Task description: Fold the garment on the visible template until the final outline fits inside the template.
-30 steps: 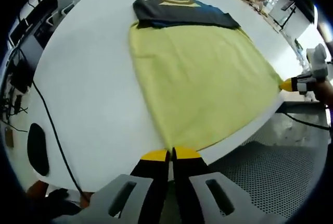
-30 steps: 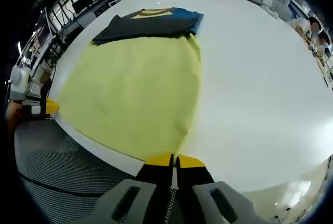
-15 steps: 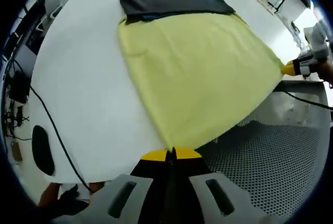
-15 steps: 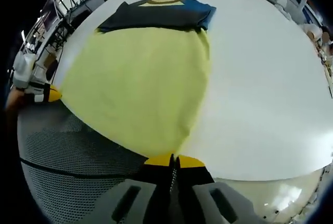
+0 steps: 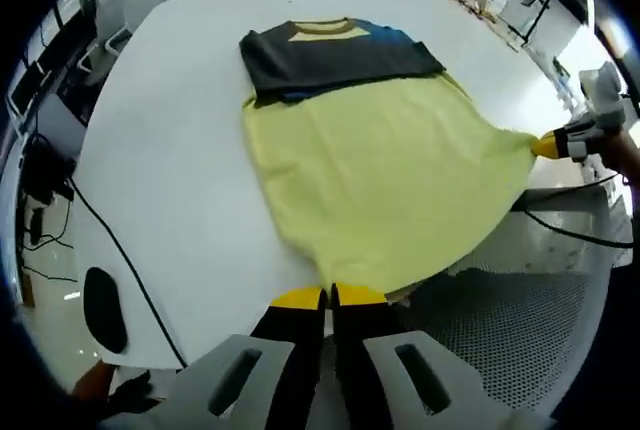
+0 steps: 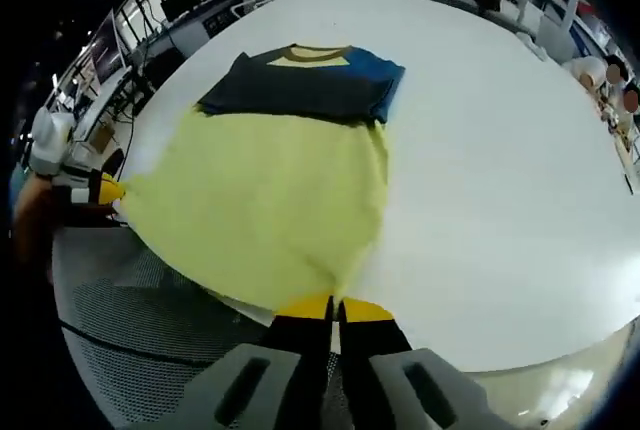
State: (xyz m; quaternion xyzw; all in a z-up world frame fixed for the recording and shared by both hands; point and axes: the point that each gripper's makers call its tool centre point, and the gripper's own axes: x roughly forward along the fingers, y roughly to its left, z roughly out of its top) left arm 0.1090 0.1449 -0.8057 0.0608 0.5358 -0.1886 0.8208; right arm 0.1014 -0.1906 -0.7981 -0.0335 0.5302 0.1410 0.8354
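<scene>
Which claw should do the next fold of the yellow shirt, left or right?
Neither alone, probably both. The left gripper and right gripper are each shut on a bottom corner of the yellow shirt, equally placed to carry the hem toward the dark top part.

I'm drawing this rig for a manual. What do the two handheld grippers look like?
The left gripper and the right gripper match: black jaws with yellow tips rise from light grey bodies with dark oval slots. Seen from the side, each has a whitish body behind its yellow tip.

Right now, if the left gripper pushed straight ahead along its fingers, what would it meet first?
The yellow garment it already pinches; the left gripper would push into that cloth, with the dark folded shirt farther along, probably.
</scene>
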